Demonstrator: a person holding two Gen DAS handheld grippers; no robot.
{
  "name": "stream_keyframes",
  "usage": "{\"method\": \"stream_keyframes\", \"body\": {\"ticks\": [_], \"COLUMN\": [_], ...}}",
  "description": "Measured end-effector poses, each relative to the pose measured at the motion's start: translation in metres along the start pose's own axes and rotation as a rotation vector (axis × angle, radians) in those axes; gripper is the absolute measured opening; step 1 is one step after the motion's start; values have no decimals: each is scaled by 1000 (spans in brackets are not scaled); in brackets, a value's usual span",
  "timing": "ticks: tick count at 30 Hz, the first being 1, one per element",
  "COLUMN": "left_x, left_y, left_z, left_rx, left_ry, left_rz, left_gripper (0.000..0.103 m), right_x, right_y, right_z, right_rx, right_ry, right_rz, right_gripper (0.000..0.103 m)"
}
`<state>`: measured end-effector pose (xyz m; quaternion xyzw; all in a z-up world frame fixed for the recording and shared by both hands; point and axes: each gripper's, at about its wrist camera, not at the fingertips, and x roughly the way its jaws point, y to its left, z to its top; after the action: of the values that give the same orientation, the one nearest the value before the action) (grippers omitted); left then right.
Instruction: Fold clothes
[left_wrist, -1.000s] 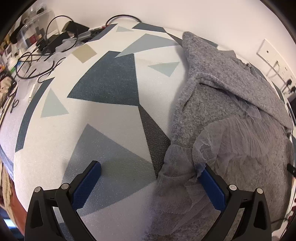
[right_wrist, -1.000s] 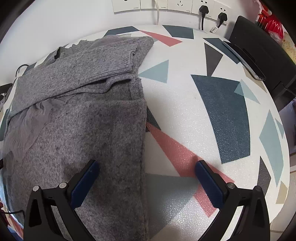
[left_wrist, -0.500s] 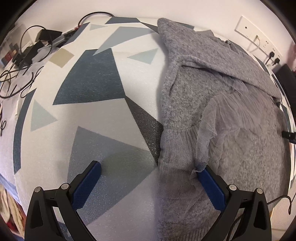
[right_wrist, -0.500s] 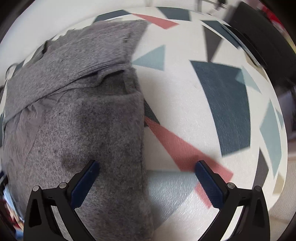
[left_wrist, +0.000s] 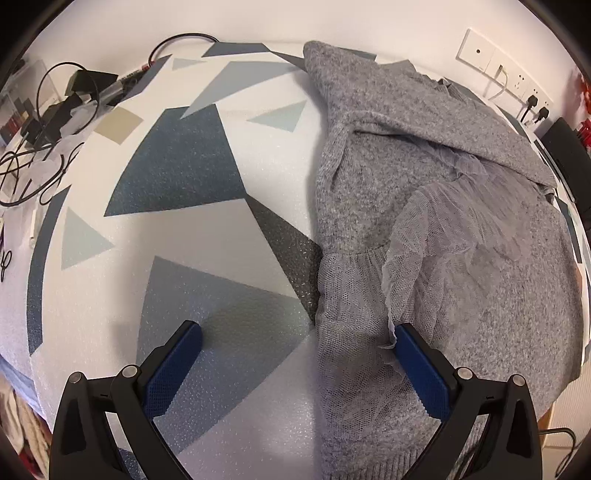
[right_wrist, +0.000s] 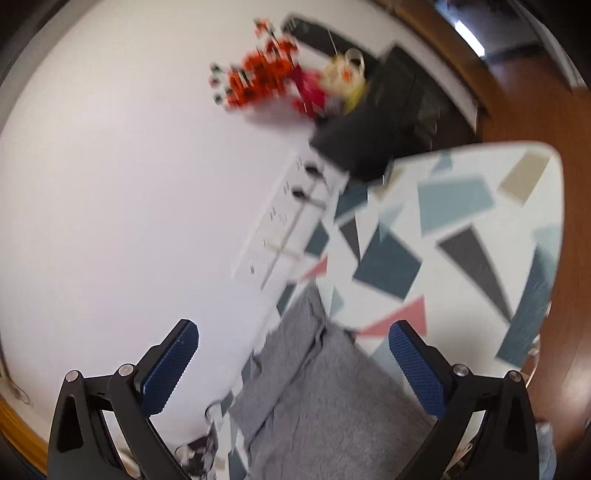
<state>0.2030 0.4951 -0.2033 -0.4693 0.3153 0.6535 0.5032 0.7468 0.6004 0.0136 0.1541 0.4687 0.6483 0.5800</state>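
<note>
Folding is the job, and the grey knit garment (left_wrist: 424, 155) lies spread on the table w/ the triangle-pattern cover (left_wrist: 192, 236), a sleeve already laid across its upper part and a sheer mesh layer (left_wrist: 424, 251) rumpled on top near the middle. The left gripper (left_wrist: 295, 343) hovers low over the garment's left edge, jaws wide apart and holding nothing; the right-hand pad (left_wrist: 421, 365) sits just at the loose mesh hem, the other over bare cover. The right gripper (right_wrist: 293, 343) is likewise spread wide and empty, tilted up toward the wall; its view is motion-blurred, w/ the garment's far end (right_wrist: 314, 398) below it.

Judged step: take the near-left side for the next fold. To do it well, the left jaws should probably bite knit and mesh together at the edge, not mesh alone, since the thin net would likely slide off or bunch. The right gripper needs to come back down to the matching corner so both lift evenly and the crease runs straight.

Around: tangled black cables and adapters (left_wrist: 55, 122) at the far-left of the table, wall sockets (left_wrist: 509, 74) w/ plugs behind the garment, blurred red items (right_wrist: 266, 74) and a dark object by the wall. Nothing sits on the fold path; the cables are well apart.
</note>
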Motion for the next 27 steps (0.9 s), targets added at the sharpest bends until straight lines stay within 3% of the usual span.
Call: {"method": "stream_keyframes", "body": {"ticks": [4,6,9,13,16,20,21,27], "left_x": [-20,-36,-62,-81,-80,-75,-72,-66], "left_y": [-14,-25,-33,-21,-4,16,19,21], "left_z": [-3,-7,-25,-46,-65,-89,-94,-103], "left_rx": [-6,34,83,95,17,-102,-131,-201], "left_ry": [-53,-94,-96,-125,-93,-49,-37,-42], "left_rz": [-53,-74,-135,-155,-170,-204,-218,-187], "left_gripper": [100,100,100,100,100,99,99,99], "right_x": [-2,14,29,13,21,41,44,62], "right_y": [14,-1,-22,-18,-19,-43,-49,-69], "right_z": [-9,-30,-55,-91,-104,-120,-123,-130], "right_rx": [-265,-305,-342,-514,-642,-694,-702,-726], "right_ry": [9,80,189,277,320,441,464,560], "right_rz": [-181,-219,-270,-276,-266,-254,-257,-244], "right_gripper": [103,103,103,103,103,100,94,92]}}
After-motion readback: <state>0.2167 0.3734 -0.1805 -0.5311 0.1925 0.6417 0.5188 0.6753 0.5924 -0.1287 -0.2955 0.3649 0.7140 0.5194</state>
